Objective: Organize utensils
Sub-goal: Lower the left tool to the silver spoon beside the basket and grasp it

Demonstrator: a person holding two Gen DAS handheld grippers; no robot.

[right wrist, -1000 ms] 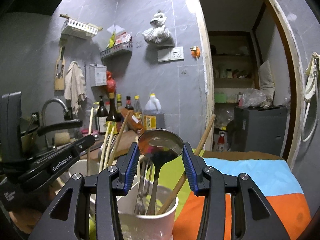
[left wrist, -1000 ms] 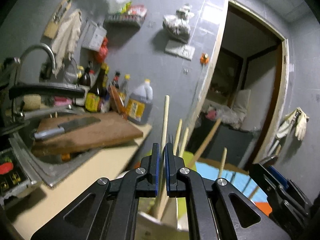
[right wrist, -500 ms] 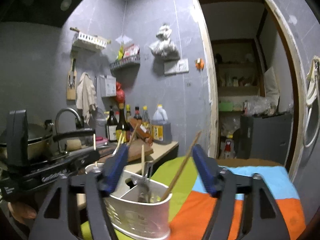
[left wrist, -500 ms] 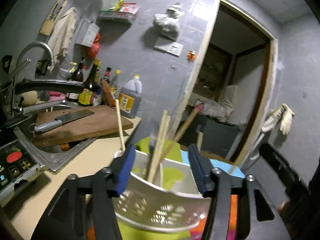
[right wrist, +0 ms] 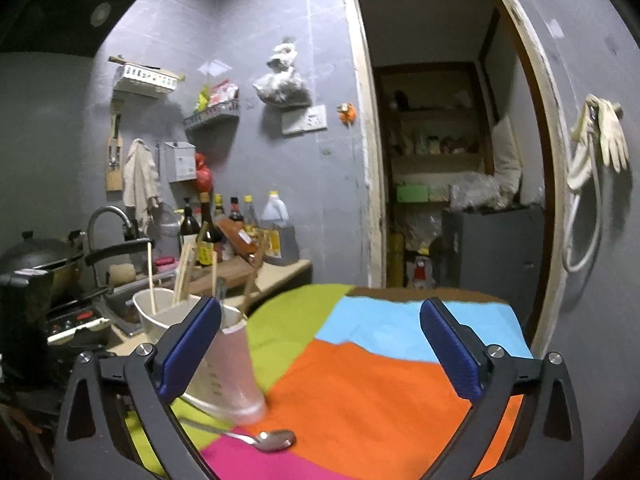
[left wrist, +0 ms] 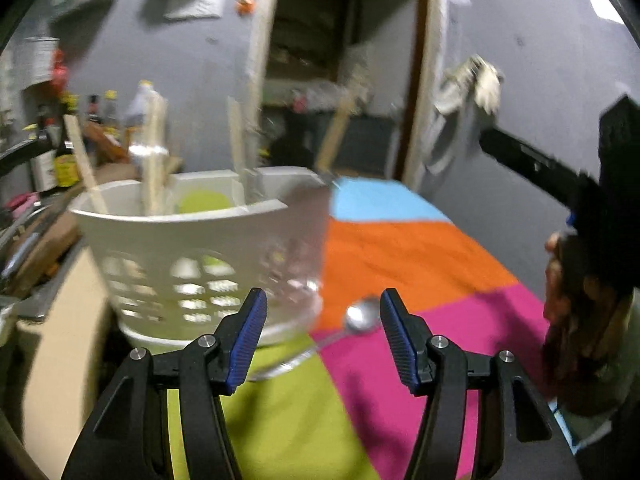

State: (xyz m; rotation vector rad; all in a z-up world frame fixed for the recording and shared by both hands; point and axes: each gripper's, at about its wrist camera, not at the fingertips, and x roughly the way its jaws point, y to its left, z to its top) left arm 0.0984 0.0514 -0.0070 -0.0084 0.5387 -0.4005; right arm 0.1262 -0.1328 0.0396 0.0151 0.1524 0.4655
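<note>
A white perforated utensil holder [left wrist: 200, 256] stands on the coloured tablecloth [left wrist: 400, 256] and holds several wooden chopsticks [left wrist: 154, 160] and other utensils. It also shows in the right wrist view [right wrist: 224, 364]. A metal spoon [left wrist: 360, 320] lies on the cloth just right of the holder; it also shows in the right wrist view [right wrist: 272, 440]. My left gripper [left wrist: 322, 344] is open and empty, just short of the spoon and holder. My right gripper [right wrist: 320, 356] is open and empty, above the cloth, with the holder by its left finger.
A counter on the left carries a sink with a tap [right wrist: 108, 220], a cutting board, sauce bottles [right wrist: 240, 232] and a wok [right wrist: 40, 256]. An open doorway [right wrist: 452, 160] lies behind the table. The right gripper's body [left wrist: 560, 180] shows at the right in the left wrist view.
Both grippers have opened wide and drawn back from the holder. The ladle that stood between the right fingers is out of them. A spoon now shows on the cloth.
</note>
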